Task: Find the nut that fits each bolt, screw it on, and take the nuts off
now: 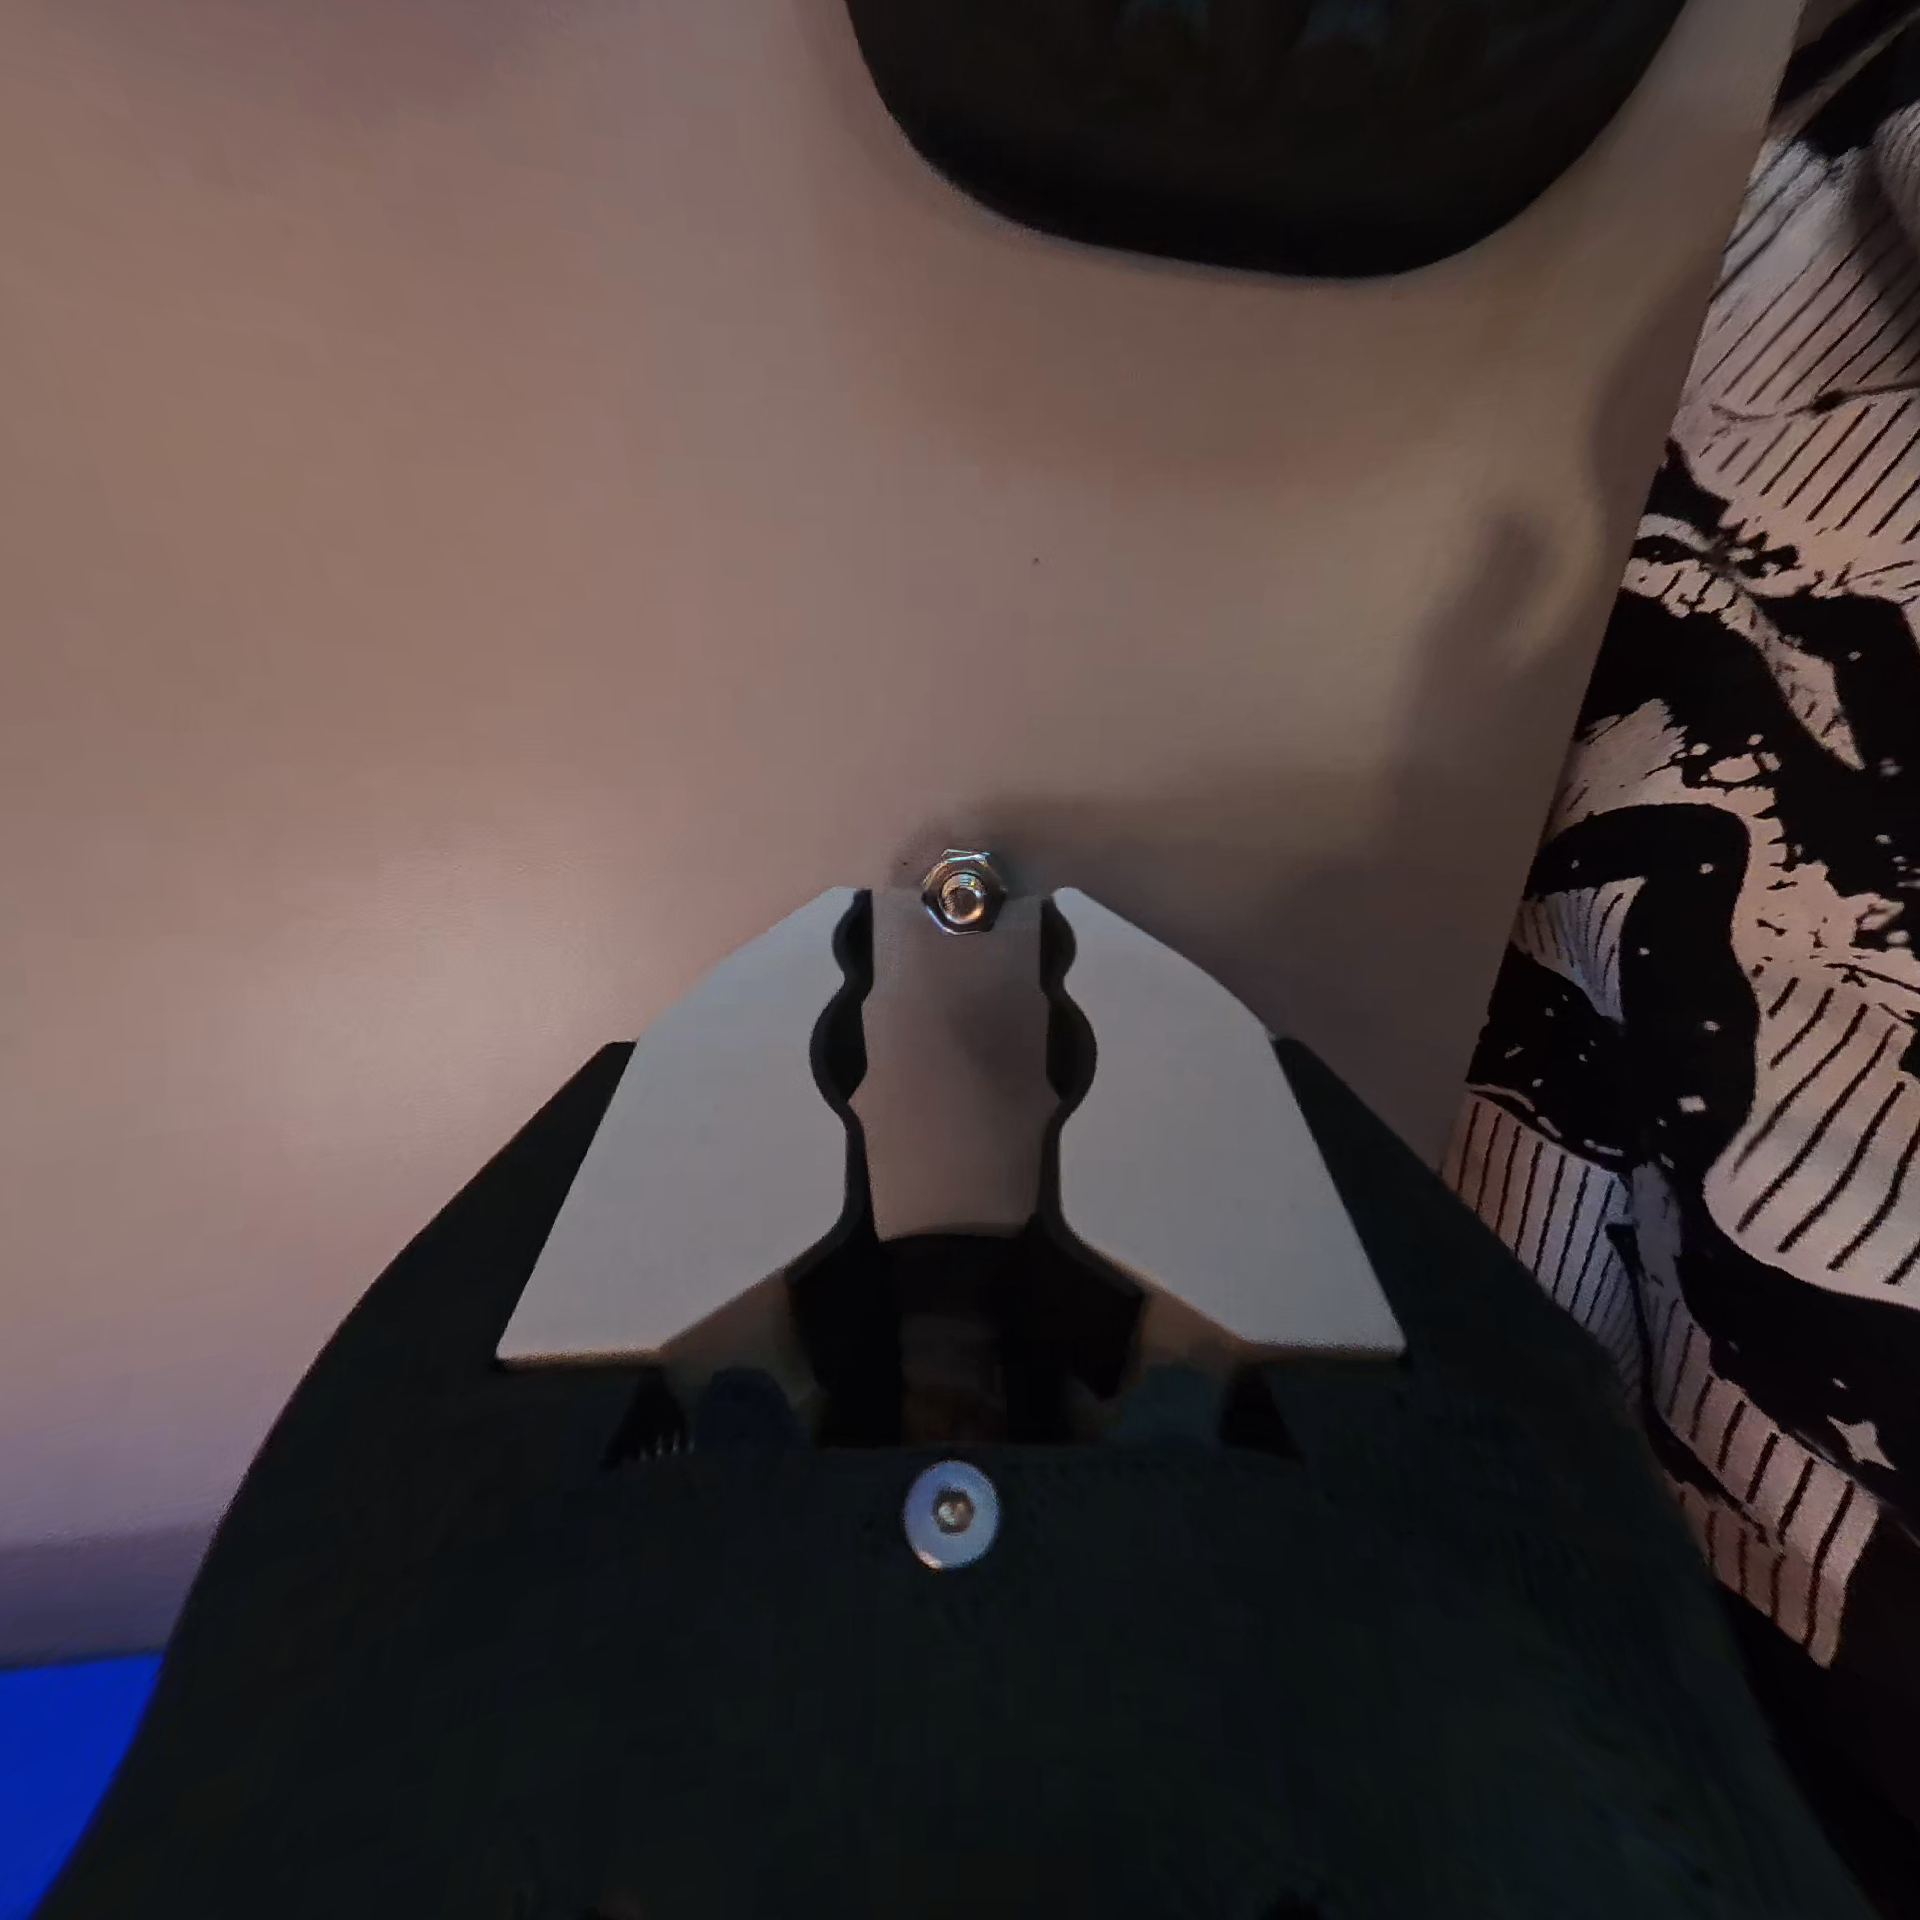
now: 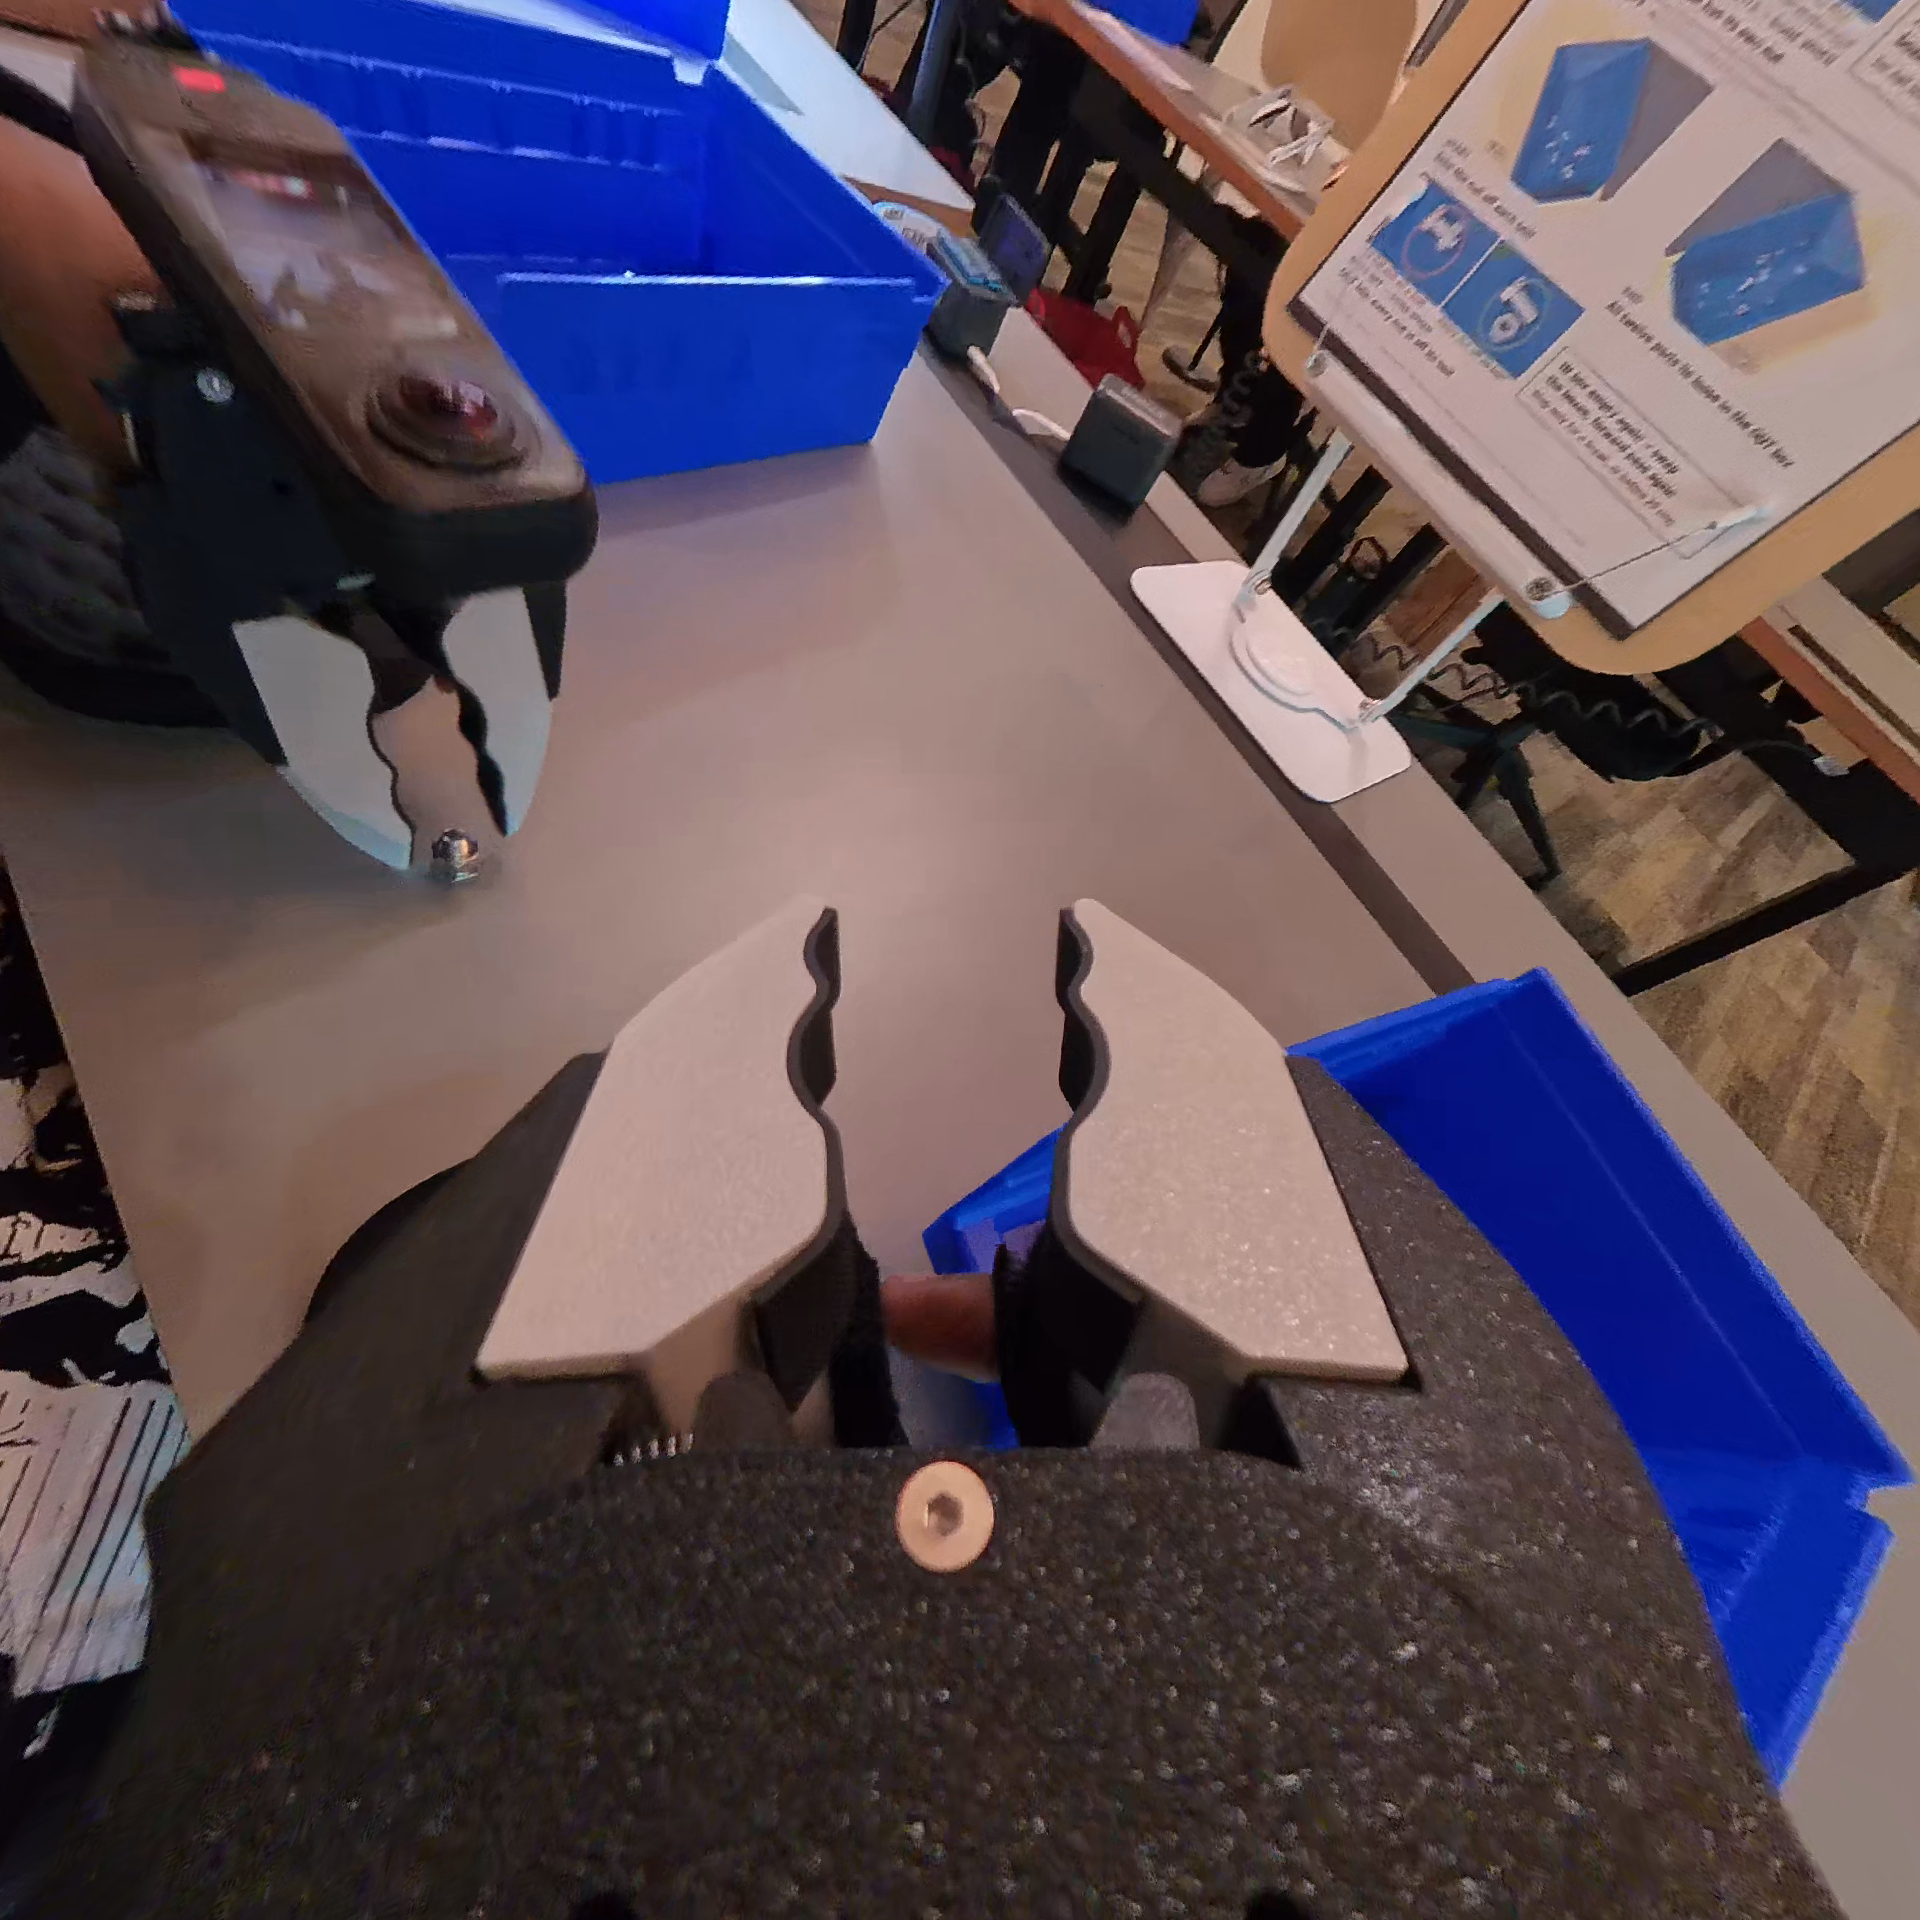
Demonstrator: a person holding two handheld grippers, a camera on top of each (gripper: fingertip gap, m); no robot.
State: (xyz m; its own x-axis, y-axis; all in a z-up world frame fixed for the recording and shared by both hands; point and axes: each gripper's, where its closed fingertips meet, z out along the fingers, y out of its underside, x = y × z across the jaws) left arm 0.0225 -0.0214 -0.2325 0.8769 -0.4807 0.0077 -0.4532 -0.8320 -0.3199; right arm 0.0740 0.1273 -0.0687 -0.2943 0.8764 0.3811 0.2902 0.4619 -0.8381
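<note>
Bolt with nut (image 1: 961, 902) stands on surface (image 1: 416, 623) between spread left gripper (image 1: 954, 914) fingertips, unpinched. Centre, then pinch nut flats squarely. Right gripper (image 2: 945, 935) spread, empty, near bin (image 2: 1558, 1195).

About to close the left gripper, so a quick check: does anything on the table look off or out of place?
Nothing stands out. The bolt with its nut stands on end on the table between the open left gripper fingertips. The right gripper is open and empty.

Blue bin (image 2: 1621, 1299) partly behind right gripper (image 2: 945, 935)
</note>
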